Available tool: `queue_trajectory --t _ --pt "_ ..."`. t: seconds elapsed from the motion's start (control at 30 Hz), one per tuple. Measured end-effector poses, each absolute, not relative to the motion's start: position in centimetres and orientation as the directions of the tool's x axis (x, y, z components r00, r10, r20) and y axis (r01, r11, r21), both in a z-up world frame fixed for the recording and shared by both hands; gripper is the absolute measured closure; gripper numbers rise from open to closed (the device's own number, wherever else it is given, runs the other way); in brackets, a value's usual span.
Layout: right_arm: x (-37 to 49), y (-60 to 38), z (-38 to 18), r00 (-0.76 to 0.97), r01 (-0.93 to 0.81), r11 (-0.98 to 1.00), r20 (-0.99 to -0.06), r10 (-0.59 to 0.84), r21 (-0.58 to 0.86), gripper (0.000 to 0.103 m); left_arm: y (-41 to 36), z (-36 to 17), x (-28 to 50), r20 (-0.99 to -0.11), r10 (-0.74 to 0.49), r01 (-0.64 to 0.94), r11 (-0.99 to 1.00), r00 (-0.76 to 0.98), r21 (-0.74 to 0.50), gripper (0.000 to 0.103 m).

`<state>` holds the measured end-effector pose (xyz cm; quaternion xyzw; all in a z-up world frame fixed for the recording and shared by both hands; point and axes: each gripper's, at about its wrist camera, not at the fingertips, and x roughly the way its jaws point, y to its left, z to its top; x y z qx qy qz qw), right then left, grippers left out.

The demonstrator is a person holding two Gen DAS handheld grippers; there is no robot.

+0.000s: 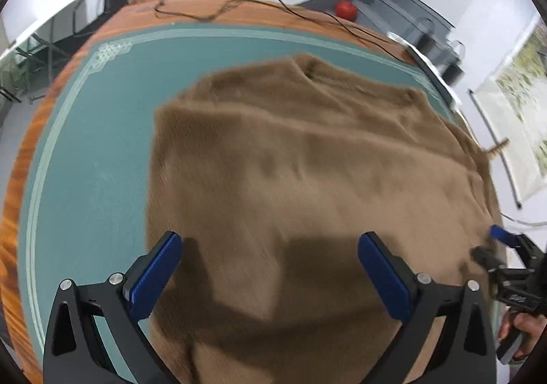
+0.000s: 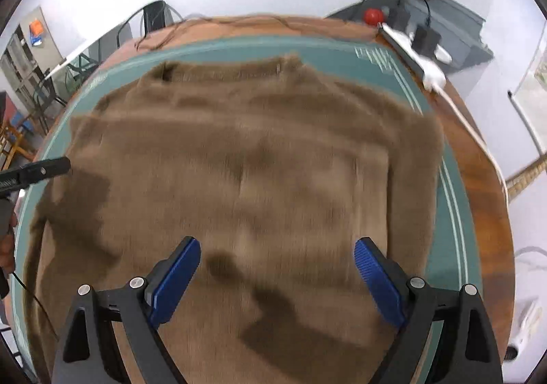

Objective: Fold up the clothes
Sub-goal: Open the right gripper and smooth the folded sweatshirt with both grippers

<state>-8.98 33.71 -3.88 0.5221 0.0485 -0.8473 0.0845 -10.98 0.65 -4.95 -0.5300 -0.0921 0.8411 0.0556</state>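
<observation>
Brown sweater (image 1: 307,179) spread mid-frame on the desk (image 1: 85,179); left gripper (image 1: 270,247) and right gripper (image 2: 277,254) both hover, fingers released, empty.

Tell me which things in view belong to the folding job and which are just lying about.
For the job:
brown sweater, spread flat
green mat under it
left gripper, open
right gripper, open

Lying about:
black cable on the wooden table
red ball on the floor beyond
white power strip
</observation>
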Motion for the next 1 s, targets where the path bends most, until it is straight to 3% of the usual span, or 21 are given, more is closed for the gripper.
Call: queue_trajectory --t 0.27,0.47,0.7,1.0 --pt "-6.2 34.3 -7.4 -0.367 0.123 -0.992 -0.929 -0.053 0.008 0.009 3.5 -8.0 -8.0 -0.904 0.101 -0.015 -0.994 -0.415 -0.104 0.0" --pt "-5.5 33.8 -8.1 -0.417 0.114 -0.993 -0.909 -0.027 -0.023 0.001 5.1 -9.1 -7.7 -0.892 -0.002 -0.057 -0.998 -0.452 0.032 0.0" --pt "-4.3 34.0 -8.2 -0.471 0.112 -0.993 -0.882 -0.029 -0.027 0.001 4.8 -8.9 -7.6 -0.894 -0.005 -0.052 -0.998 -0.447 0.032 0.0" --pt "-2.7 34.2 -8.1 -0.527 0.148 -0.989 -0.848 -0.055 -0.028 0.001 4.7 -8.4 -2.0 -0.933 0.002 0.067 -0.997 -0.36 -0.028 0.0"
